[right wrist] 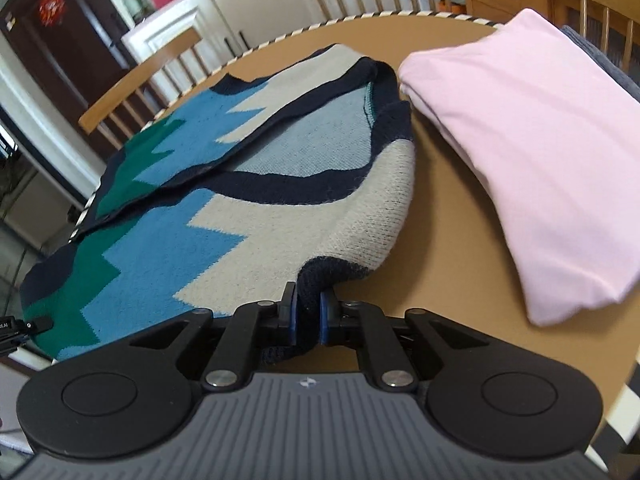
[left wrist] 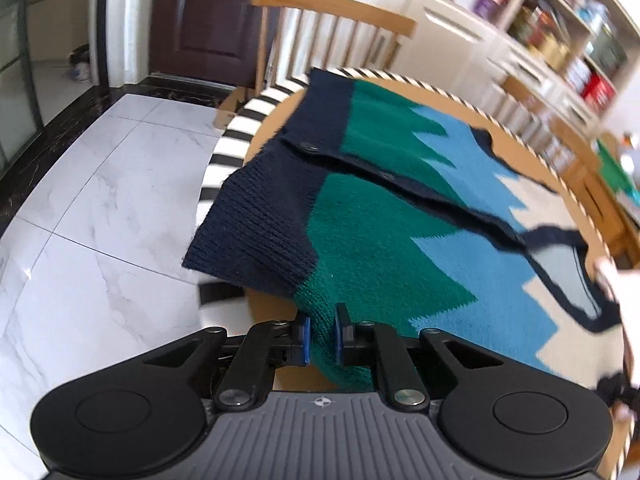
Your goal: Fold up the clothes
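Note:
A knitted cardigan (left wrist: 384,216) in navy, green, blue and cream zigzags lies spread on a round tan table (left wrist: 272,128), its navy hem hanging over the left edge. My left gripper (left wrist: 322,334) is shut on the green near edge of the cardigan, with the knit pinched between its blue pads. In the right wrist view the same cardigan (right wrist: 224,216) shows its cream shoulder and navy neckline. There my right gripper (right wrist: 308,316) is shut on the navy armhole trim at the near edge. A hand shows at the far right of the left wrist view.
A folded pink garment (right wrist: 532,152) lies on the table (right wrist: 440,264) to the right of the cardigan, a grey one behind it. Wooden chairs (left wrist: 332,28) ring the table. A striped cloth edge (left wrist: 232,148) hangs at the rim over white marble floor (left wrist: 92,216). Shelves and cabinets stand behind.

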Available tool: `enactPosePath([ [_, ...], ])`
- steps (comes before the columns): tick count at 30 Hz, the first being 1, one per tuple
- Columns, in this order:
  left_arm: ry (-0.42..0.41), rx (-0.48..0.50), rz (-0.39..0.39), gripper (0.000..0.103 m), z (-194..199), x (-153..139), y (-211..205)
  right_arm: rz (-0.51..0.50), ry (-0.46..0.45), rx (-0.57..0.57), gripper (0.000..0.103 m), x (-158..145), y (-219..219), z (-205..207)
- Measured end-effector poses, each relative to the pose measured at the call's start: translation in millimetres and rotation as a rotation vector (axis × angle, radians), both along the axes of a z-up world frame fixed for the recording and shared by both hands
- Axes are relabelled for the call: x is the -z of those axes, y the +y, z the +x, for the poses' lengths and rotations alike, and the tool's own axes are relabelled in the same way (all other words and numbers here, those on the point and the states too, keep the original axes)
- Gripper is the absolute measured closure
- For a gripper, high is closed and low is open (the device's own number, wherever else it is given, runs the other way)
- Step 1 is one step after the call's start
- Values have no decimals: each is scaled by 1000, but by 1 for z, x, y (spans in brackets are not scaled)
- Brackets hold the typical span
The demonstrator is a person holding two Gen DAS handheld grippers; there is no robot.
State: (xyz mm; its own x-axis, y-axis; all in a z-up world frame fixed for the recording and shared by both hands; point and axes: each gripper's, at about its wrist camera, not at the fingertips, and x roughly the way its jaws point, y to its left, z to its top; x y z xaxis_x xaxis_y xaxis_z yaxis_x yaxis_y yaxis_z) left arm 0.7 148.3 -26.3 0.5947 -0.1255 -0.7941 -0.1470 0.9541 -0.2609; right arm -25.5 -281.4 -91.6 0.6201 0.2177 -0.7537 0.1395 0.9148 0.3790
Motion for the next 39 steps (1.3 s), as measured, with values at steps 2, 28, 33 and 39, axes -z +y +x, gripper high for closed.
enactPosePath([
  [2, 20, 22, 2, 92, -16, -6, 1, 32, 29, 12, 93, -6, -5, -12],
  [28, 123, -109, -27, 95, 231, -78, -10, 177, 55, 44, 93, -116, -5, 230],
  [33, 220, -172, -36, 95, 285, -37, -4, 116, 147, 125, 92, -76, 4, 284],
  [39, 136, -226, -177, 69, 305, -26, 30, 118, 89, 266, 55, -45, -3, 293],
])
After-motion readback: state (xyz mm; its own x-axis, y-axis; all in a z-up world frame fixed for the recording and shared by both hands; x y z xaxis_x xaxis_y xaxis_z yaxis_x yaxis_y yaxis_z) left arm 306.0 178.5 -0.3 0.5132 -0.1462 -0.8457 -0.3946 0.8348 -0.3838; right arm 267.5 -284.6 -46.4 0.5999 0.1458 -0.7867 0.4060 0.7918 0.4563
